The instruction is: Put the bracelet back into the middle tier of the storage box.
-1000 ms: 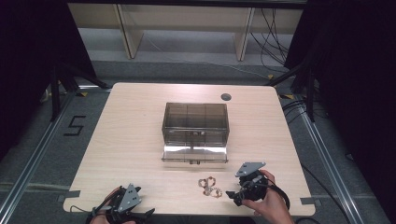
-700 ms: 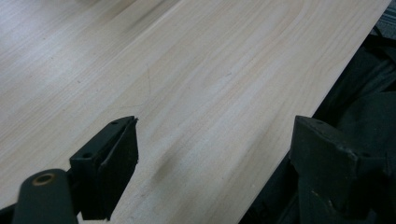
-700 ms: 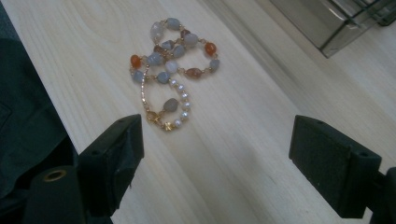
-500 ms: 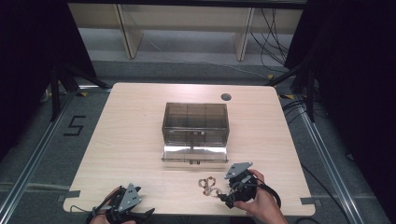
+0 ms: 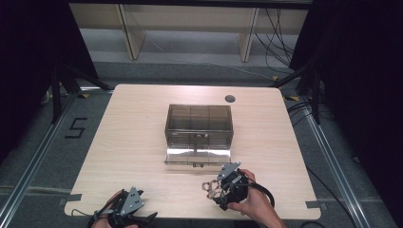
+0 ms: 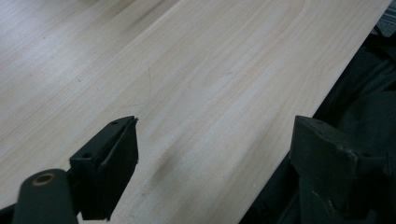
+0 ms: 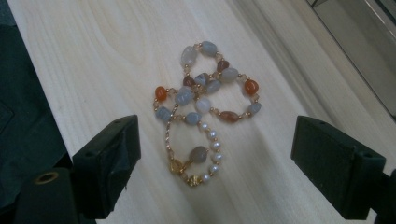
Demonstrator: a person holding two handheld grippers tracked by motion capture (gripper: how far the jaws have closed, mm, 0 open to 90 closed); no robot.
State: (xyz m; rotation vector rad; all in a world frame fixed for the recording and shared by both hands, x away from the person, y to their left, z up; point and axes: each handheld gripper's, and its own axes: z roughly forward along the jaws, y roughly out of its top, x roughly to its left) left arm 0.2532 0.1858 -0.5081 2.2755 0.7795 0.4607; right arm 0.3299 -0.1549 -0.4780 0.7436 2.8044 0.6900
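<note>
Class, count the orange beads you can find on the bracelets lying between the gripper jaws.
2 clearly orange beads: one at the left edge of the tangled bracelets, one at the right. Others may be hidden where strands overlap.

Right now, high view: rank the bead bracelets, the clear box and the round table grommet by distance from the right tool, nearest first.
1. Bead bracelets: on the table just left of the right tool, whose jaws are open toward them.
2. Clear box: mid-table, beyond the tool, its flap down toward the person.
3. Round table grommet: near the far edge, behind the box.
</note>
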